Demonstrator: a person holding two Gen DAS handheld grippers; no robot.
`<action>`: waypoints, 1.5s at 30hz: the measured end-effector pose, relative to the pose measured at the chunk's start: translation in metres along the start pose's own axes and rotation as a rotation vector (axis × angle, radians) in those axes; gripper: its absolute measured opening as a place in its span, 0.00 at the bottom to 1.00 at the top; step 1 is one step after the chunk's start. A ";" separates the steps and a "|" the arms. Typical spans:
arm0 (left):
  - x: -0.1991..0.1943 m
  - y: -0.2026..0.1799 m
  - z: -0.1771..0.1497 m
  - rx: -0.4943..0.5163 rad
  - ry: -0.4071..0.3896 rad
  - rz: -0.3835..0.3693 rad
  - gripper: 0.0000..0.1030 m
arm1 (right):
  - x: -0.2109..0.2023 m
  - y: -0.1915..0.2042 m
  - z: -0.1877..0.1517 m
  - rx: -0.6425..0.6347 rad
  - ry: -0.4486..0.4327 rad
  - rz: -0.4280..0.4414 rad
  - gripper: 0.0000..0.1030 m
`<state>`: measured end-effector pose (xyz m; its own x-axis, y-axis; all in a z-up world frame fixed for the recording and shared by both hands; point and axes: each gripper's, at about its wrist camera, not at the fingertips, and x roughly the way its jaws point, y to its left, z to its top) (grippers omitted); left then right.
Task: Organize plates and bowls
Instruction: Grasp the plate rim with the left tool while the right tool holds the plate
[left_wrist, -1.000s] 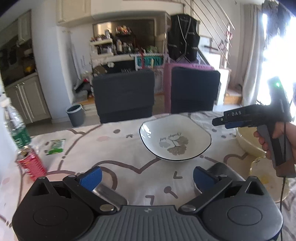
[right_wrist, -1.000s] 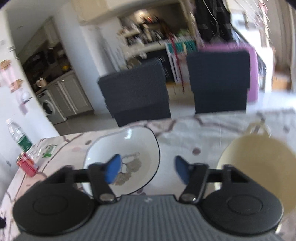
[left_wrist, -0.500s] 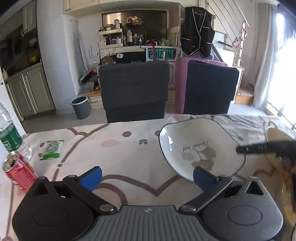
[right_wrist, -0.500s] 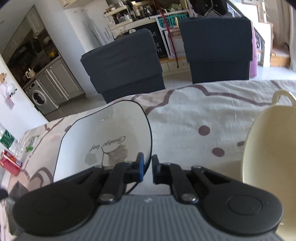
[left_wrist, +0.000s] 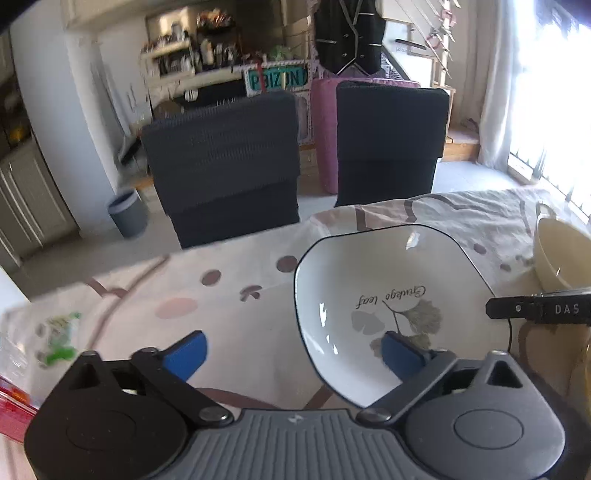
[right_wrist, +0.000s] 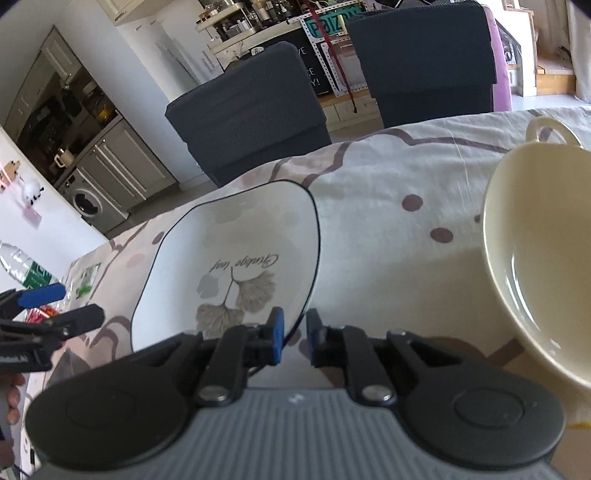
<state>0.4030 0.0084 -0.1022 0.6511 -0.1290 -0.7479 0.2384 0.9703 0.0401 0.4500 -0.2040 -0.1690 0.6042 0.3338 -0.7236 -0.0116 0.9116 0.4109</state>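
A white square-ish bowl with a black rim and a leaf print (left_wrist: 391, 295) (right_wrist: 236, 258) is held tilted above the table. My right gripper (right_wrist: 294, 334) is shut on its near rim and also shows in the left wrist view (left_wrist: 539, 308). My left gripper (left_wrist: 291, 354) is open, its right finger (left_wrist: 402, 356) in front of the bowl, holding nothing. It also shows at the left edge of the right wrist view (right_wrist: 44, 310). A cream bowl with a handle (right_wrist: 535, 251) (left_wrist: 561, 254) stands at the right.
A patterned tablecloth (left_wrist: 240, 295) covers the table. A red can (left_wrist: 11, 406) and a green packet (left_wrist: 59, 332) lie at the left, a water bottle (right_wrist: 22, 266) beyond. Two dark chairs (left_wrist: 229, 162) (left_wrist: 388, 140) stand at the far edge.
My right gripper shut on the leaf bowl's rim and has lifted and tilted it. The left gripper stayed open and swung right, its right finger now by the bowl.
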 end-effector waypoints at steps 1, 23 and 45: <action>0.006 0.003 0.001 -0.035 0.012 -0.016 0.83 | 0.000 -0.001 0.001 0.002 -0.008 -0.009 0.18; 0.047 0.017 0.002 -0.232 0.077 -0.102 0.09 | 0.041 -0.005 0.024 -0.014 0.001 -0.006 0.09; -0.190 -0.023 -0.048 -0.201 -0.089 -0.202 0.10 | -0.178 0.044 -0.017 -0.125 -0.135 0.053 0.08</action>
<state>0.2388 0.0208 0.0071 0.6681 -0.3324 -0.6657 0.2281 0.9431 -0.2420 0.3283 -0.2194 -0.0315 0.7016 0.3548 -0.6180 -0.1401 0.9190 0.3686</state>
